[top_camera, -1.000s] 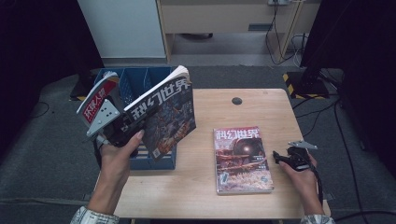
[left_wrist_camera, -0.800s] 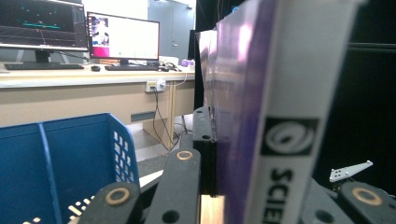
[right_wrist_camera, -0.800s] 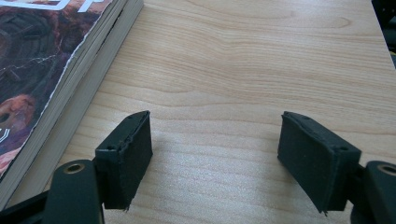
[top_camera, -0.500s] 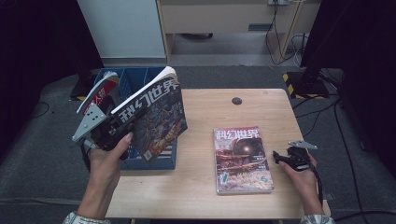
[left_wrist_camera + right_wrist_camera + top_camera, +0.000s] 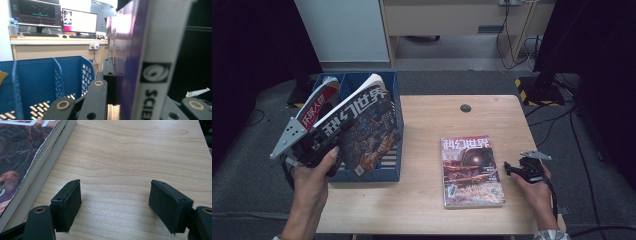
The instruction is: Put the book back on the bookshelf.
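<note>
A: Start at your left. Your left gripper point(image 5: 314, 145) is clamped on the spine end of the held magazine point(image 5: 357, 122), which tilts over the blue file rack point(image 5: 394, 125) at the table's left edge. In the left gripper view the jaws sit tight against the magazine's point(image 5: 150, 50) spine, with the rack's point(image 5: 37, 80) dividers below and to one side.

B: So how should you seat it?

A: I'd stand it more upright before lowering. Right now it leans across the divider, so its bottom corner could catch on the rack's wall. Line the lower edge up with one free compartment, then ease straight down.

B: There's a red-covered magazine point(image 5: 317, 107) in the far-left slot.

A: Yes, so keep the held one just beside it, in the next slot, and don't let the covers snag. Hold your grip firm until the bottom edge rests inside; letting go early would likely let it flop.

B: And toward the middle?

A: A second magazine point(image 5: 469, 170) lies flat on the wooden table point(image 5: 427, 210), well apart from the rack.

B: Your right side?

A: Your right gripper point(image 5: 519, 169) rests just beside that flat magazine's right edge. In the right gripper view its jaws stand wide apart over bare wood point(image 5: 120, 157), gripping nothing, the magazine point(image 5: 22, 157) off to one side. Leave it parked there until the left hand is free.
</note>
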Tool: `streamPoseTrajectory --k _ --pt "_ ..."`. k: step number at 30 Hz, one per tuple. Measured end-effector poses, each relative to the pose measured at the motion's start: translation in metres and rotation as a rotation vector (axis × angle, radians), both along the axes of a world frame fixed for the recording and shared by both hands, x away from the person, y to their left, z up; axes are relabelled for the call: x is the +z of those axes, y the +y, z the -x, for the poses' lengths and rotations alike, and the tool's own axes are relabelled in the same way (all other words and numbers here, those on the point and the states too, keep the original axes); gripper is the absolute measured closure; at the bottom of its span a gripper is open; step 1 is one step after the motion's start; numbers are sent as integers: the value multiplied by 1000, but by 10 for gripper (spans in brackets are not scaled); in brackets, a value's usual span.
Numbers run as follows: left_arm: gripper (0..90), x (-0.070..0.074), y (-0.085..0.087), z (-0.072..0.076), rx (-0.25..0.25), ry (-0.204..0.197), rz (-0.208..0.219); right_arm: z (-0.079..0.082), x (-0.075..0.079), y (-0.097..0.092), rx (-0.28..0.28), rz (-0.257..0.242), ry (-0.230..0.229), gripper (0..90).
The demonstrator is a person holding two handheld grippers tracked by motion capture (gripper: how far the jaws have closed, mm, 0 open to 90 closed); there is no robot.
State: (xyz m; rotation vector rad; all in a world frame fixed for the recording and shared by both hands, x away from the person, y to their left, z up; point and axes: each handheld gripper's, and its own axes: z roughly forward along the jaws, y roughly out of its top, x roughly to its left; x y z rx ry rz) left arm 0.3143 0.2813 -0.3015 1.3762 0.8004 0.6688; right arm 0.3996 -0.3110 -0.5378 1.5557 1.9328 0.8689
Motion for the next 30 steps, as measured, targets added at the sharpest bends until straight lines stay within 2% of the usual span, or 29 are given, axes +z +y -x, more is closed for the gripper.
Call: streamPoseTrajectory --k 5,30 --pt "826 1 9 5 21 -1 -10 0 0 0 0 0 0 259" --pt "826 2 46 24 101 -5 5 0 0 0 1 2 1 259"
